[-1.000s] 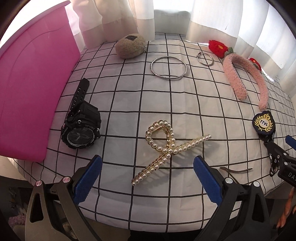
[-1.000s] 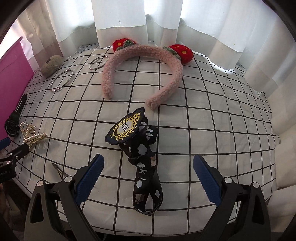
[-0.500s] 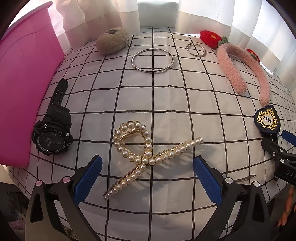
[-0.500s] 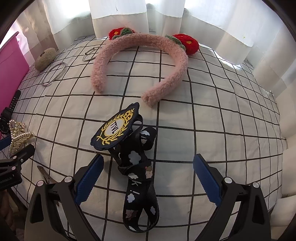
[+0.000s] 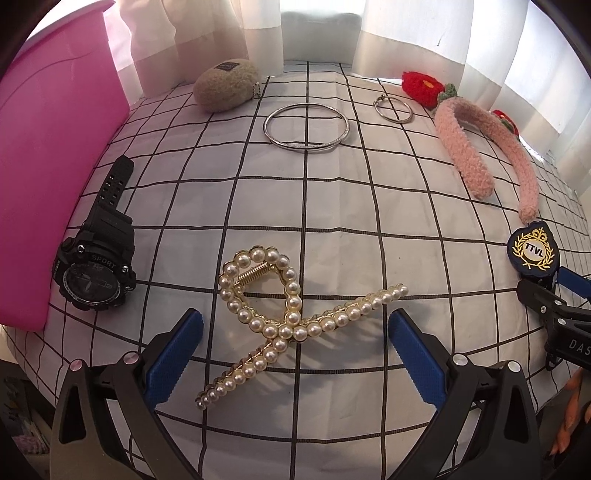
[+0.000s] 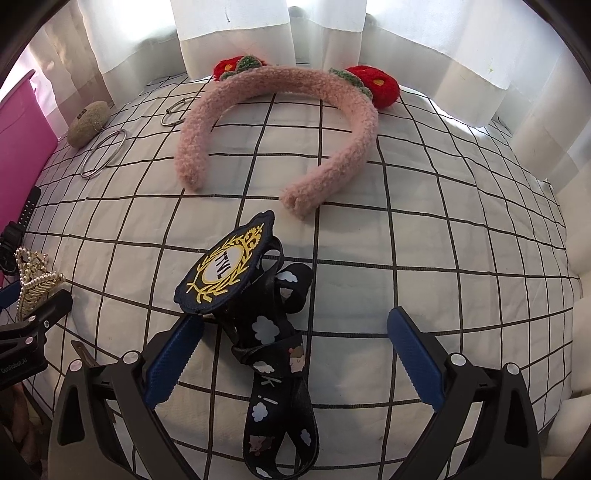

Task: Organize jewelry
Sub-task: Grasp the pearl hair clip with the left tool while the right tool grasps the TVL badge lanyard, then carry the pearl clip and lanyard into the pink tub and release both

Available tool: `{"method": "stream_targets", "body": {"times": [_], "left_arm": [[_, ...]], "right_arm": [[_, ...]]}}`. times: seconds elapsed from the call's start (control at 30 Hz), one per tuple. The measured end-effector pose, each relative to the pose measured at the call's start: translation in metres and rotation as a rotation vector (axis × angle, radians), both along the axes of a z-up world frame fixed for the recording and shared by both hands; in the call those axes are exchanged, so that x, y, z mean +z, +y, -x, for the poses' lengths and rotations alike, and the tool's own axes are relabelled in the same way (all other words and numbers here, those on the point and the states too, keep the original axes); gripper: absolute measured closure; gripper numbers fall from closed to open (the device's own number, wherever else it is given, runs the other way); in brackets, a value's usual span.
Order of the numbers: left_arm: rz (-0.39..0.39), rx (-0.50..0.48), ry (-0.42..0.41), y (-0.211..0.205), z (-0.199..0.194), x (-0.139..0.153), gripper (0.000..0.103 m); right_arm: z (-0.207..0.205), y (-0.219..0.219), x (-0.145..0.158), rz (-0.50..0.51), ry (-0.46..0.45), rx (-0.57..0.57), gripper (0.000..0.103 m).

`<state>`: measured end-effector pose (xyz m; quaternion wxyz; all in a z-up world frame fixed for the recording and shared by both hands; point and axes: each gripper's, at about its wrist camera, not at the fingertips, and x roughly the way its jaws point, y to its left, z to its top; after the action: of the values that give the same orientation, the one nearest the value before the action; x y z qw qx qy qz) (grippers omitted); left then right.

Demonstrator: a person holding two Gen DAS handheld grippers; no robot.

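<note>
A gold pearl hair claw (image 5: 284,317) lies on the checked cloth between the open fingers of my left gripper (image 5: 295,350), not gripped. It also shows in the right wrist view (image 6: 33,280). My right gripper (image 6: 295,350) is open over a navy crest badge (image 6: 225,269) on a black cloud-print lanyard (image 6: 280,373); the badge also shows in the left wrist view (image 5: 532,253). A black sport watch (image 5: 96,269), a large silver bangle (image 5: 306,127), a small hoop (image 5: 393,109) and a pink fuzzy headband (image 6: 288,122) lie on the cloth.
A pink bin (image 5: 48,177) stands at the left edge of the table. A beige fuzzy pouch (image 5: 225,88) sits at the back by the white curtains (image 6: 236,33). A bobby pin (image 6: 83,350) lies near the front edge. The cloth drops off just in front of both grippers.
Both grippers have moved forward and lower. The pearl claw now sits between the left fingers, and the badge and lanyard between the right fingers. Nothing on the cloth has shifted.
</note>
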<state>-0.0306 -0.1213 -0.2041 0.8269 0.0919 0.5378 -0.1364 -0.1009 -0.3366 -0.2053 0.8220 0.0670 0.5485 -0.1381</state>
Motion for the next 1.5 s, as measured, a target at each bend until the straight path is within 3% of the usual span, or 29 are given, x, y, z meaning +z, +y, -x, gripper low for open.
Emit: {"method": "stream_targets", "body": {"times": [0.27, 0.3, 0.37, 0.43, 0.5, 0.57, 0.6, 0.7, 1.07, 1.1, 1.13, 1.17, 1.5], "left_arm": [[-0.007, -0.007, 0.026, -0.003, -0.004, 0.002, 0.008], [-0.007, -0.010, 0.028, -0.003, -0.005, 0.002, 0.009], [0.000, -0.010, 0.017, -0.002, -0.004, 0.005, 0.023], [0.001, -0.030, 0.008, -0.004, -0.002, 0.007, 0.031], [0.004, -0.047, 0.002, -0.005, 0.000, 0.008, 0.038], [0.009, -0.055, -0.008, -0.005, 0.003, 0.010, 0.053], [0.010, -0.063, -0.009, -0.005, 0.004, 0.009, 0.053], [0.013, -0.077, -0.014, -0.005, 0.006, 0.009, 0.054], [0.066, -0.072, -0.044, 0.003, 0.009, 0.026, 0.056], [0.066, -0.071, -0.047, 0.004, 0.009, 0.029, 0.061], [0.073, -0.079, -0.040, 0.004, 0.009, 0.030, 0.082], [0.067, -0.076, -0.038, 0.004, 0.008, 0.033, 0.091], [0.094, -0.071, -0.040, 0.017, 0.003, 0.033, 0.096]], "right_arm": [[-0.005, 0.000, 0.001, 0.000, -0.010, 0.024, 0.010], [-0.005, 0.000, 0.001, -0.001, -0.008, 0.024, 0.010], [-0.004, 0.003, 0.002, -0.006, -0.011, 0.028, 0.013], [-0.003, 0.009, 0.005, -0.001, -0.023, 0.056, 0.024], [-0.002, 0.019, 0.008, 0.008, -0.034, 0.088, 0.048], [-0.003, 0.026, 0.009, 0.017, -0.043, 0.109, 0.068], [-0.003, 0.028, 0.010, 0.019, -0.046, 0.115, 0.077], [-0.001, 0.030, 0.010, 0.015, -0.056, 0.118, 0.092], [0.014, 0.026, 0.021, -0.053, -0.133, 0.103, 0.094], [0.015, 0.027, 0.024, -0.052, -0.139, 0.105, 0.094], [0.015, 0.028, 0.027, -0.053, -0.145, 0.109, 0.094], [0.015, 0.029, 0.030, -0.056, -0.152, 0.111, 0.094], [0.008, 0.041, 0.046, -0.043, -0.173, 0.138, 0.094]]}}
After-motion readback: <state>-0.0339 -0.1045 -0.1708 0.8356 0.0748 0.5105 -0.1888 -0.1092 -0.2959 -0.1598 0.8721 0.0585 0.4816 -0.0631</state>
